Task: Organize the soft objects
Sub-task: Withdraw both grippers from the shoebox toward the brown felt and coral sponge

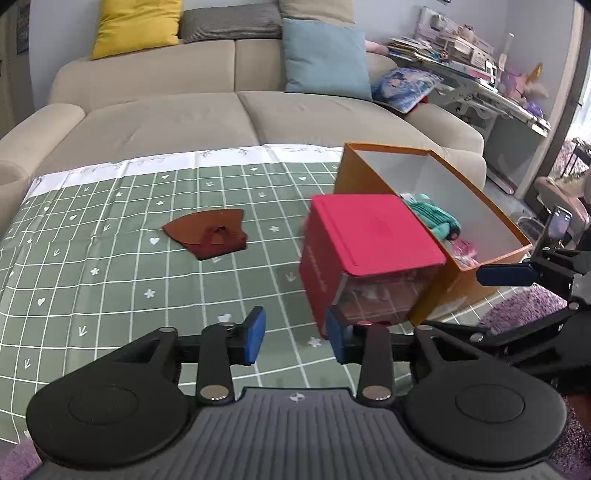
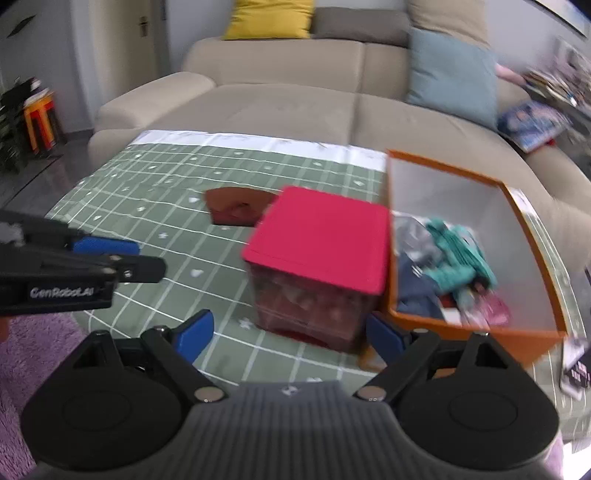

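Both my grippers, left [image 1: 295, 341] and right [image 2: 286, 338], gape empty; brown cloth piece [image 1: 207, 236] lies flat ahead-left of my left fingers, looks limp and light, so I'd pinch its raised middle fold.

Beige sofa [image 1: 192, 122] with yellow cushion [image 1: 136, 27], cluttered desk [image 1: 480, 77].

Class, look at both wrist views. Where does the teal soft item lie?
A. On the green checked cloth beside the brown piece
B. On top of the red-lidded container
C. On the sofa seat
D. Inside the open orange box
D: the teal soft item lies inside the open orange box, to the right of the red-lidded container, while only the brown piece lies out on the green checked cloth.
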`<state>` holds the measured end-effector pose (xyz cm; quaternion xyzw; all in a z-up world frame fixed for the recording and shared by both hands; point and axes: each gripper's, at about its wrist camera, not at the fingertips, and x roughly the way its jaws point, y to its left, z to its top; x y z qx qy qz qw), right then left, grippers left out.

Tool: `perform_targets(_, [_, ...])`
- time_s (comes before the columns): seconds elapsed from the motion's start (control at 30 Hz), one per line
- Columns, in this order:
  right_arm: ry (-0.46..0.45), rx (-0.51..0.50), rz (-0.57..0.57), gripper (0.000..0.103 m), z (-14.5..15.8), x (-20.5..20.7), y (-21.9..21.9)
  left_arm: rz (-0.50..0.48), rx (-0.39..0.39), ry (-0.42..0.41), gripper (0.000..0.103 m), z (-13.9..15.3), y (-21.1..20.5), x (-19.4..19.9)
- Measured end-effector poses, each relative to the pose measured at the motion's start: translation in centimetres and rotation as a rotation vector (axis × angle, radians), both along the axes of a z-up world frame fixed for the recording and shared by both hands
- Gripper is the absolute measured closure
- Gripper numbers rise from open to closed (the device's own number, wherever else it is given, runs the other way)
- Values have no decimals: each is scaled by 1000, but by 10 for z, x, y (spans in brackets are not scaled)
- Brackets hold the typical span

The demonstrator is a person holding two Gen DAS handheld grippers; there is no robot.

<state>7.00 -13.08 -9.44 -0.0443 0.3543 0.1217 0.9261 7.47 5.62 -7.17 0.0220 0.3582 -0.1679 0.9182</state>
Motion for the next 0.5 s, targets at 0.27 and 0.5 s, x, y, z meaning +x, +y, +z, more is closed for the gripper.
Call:
perform_targets(0.27, [9,-5,91,19,-1,26,39,11,-14,11,54,0,28,20])
perform_targets(0.5, [10,-39,161,22,2,54,73,5,-5,35,48,-2,53,49])
